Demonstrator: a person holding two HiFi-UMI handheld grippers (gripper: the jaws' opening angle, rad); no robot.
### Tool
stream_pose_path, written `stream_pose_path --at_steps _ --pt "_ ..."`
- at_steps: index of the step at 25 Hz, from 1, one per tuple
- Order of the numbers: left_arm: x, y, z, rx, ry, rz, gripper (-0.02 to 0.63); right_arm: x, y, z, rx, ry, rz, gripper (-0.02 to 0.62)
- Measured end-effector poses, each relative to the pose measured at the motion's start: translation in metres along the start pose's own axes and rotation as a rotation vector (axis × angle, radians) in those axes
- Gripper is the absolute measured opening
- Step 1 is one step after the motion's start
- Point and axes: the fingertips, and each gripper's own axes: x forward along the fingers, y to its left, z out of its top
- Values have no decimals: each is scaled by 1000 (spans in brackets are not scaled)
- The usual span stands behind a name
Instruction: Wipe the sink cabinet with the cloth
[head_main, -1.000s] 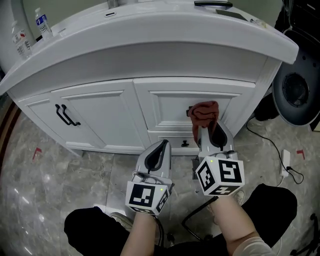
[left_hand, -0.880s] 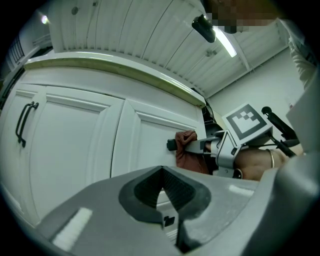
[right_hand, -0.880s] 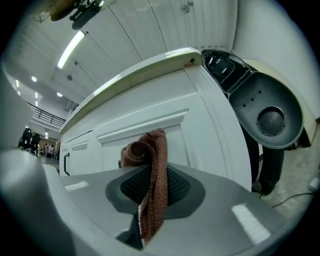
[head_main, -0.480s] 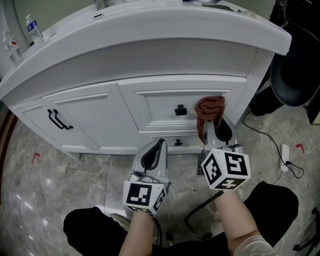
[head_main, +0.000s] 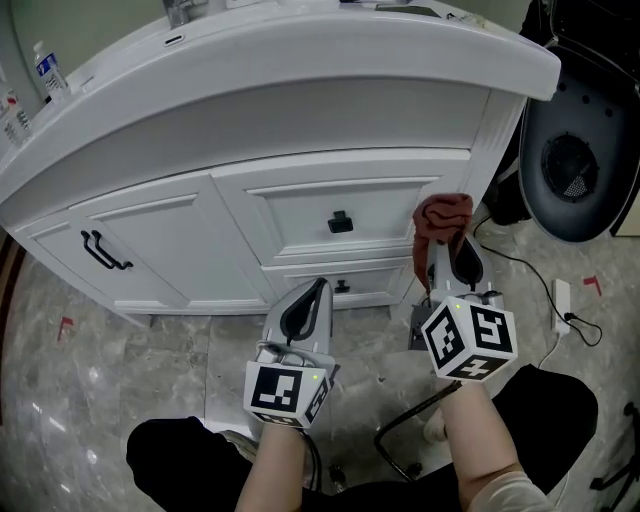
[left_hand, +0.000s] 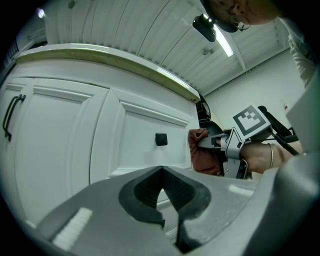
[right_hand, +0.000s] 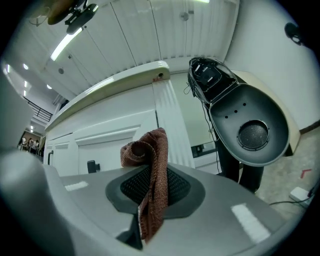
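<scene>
The white sink cabinet (head_main: 300, 205) fills the upper half of the head view, with a black knob (head_main: 341, 222) on its upper drawer. A crumpled red-brown cloth (head_main: 441, 224) is pinched in my right gripper (head_main: 447, 250), which is shut on it. The cloth sits at the cabinet's right corner post, just right of the drawer front. In the right gripper view the cloth (right_hand: 151, 152) sticks up between the jaws, with the corner post (right_hand: 172, 127) behind it. My left gripper (head_main: 318, 292) hangs lower, in front of the bottom drawer, shut and empty (left_hand: 162, 172).
A cupboard door with a black bar handle (head_main: 101, 252) is at the left. A dark round appliance (head_main: 572, 160) stands right of the cabinet, with a cable and a white plug (head_main: 560, 294) on the marble floor. Bottles (head_main: 44, 62) stand on the countertop.
My right gripper has carried the cloth rightwards across the upper drawer front, from beside the knob to the cabinet's right corner. The left gripper has barely moved.
</scene>
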Motion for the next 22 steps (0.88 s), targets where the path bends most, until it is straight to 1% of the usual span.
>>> stream_pose_path --at_steps 4,6,9,12,14,16,19,22 --pt "-2 3 -7 3 10 -6 0 -7 -15 -1 21 -1 -60 83" --pt "-5 9 -9 5 9 -6 0 -10 -8 -6 29 -1 -57 82" --pt "-13 23 -10 -5 8 15 0 -12 24 -25 30 26 12 82" --pt "-25 40 -8 -16 8 51 0 -10 66 -56 36 104 87 83" --pt "-34 50 -6 12 3 76 0 -8 95 -76 64 162 143 82" --pt "-43 61 -5 42 4 110 0 -5 127 -91 71 196 212 82" --pt "-55 76 -8 39 13 145 0 0 170 -102 58 200 296 83" --pt "-65 90 -10 30 21 175 0 6 200 -108 63 194 347 83"
